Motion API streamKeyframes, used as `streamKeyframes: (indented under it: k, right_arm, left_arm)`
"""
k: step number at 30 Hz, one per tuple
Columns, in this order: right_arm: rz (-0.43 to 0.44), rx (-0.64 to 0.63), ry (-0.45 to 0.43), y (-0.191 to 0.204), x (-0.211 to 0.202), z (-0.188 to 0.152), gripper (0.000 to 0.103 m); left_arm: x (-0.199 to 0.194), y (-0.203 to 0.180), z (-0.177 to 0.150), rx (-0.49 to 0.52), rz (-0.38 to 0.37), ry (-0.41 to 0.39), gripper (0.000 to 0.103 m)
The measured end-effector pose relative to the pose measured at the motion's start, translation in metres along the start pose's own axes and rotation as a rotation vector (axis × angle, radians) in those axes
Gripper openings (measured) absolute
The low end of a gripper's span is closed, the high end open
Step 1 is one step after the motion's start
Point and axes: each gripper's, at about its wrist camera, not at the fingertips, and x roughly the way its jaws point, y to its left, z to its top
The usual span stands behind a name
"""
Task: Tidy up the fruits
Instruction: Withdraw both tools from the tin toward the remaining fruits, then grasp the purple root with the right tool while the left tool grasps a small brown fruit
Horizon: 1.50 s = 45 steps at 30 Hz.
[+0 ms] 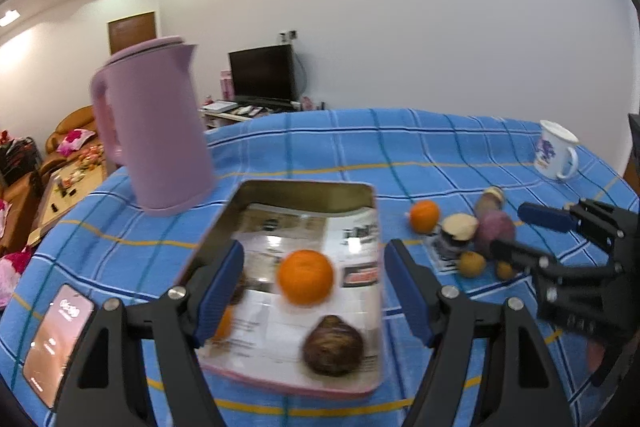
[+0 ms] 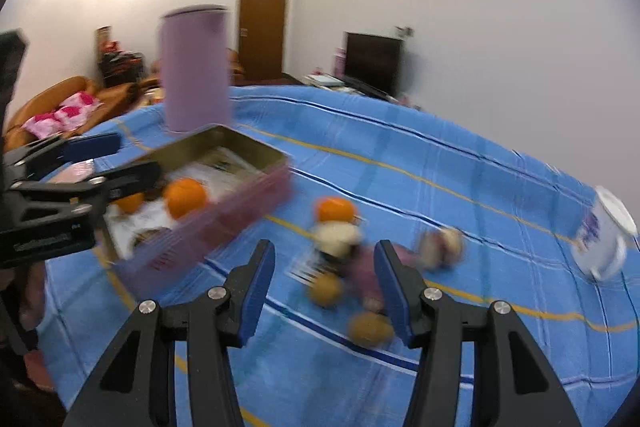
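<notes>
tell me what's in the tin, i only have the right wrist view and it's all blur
observer: In the left wrist view, a dark brown round fruit lies in the near corner of the tin, with a big orange behind it.
operator: anything left of the tin that i can't see
observer: Yes, a phone with its screen lit lies flat on the blue cloth.
operator: which way is the kettle handle
observer: The pink kettle has its handle on the side away from the tin.
</notes>
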Motion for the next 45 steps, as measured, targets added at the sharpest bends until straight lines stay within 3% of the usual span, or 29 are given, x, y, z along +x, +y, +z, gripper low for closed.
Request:
streamKeyframes:
  k: [7, 20, 24, 32, 39, 45]
  right_arm:
    - [-0.030, 0.133, 0.071, -0.050, 0.016, -0.004, 0.054]
    - [0.044, 0.180, 0.153, -0.049, 0.049, -0.004, 0.056]
    - [0.070, 0.186, 0.230, -0.050, 0.060, -0.010, 0.056]
    - [0.073, 0.223, 0.127, -0.057, 0.038, -0.009, 0.055]
    - [-0.037, 0.258, 0.088, -0.074, 0.019, -0.016, 0.055]
    - [-0.042, 0.321, 0.076, -0.093, 0.012, -0.023, 0.055]
  left_arm:
    - [0.011, -0.036, -0.001, 0.040, -0.047, 0.023, 0.075]
    - [0.023, -0.052, -0.002, 0.050, -0.072, 0.057, 0.076]
    - [0.027, -0.058, -0.002, 0.053, -0.085, 0.068, 0.076]
    - [0.034, -0.076, -0.002, 0.088, -0.107, 0.089, 0.076]
    - [0.048, -0.102, -0.003, 0.132, -0.172, 0.139, 0.075]
    - [0.073, -0.119, -0.002, 0.121, -0.221, 0.228, 0.060]
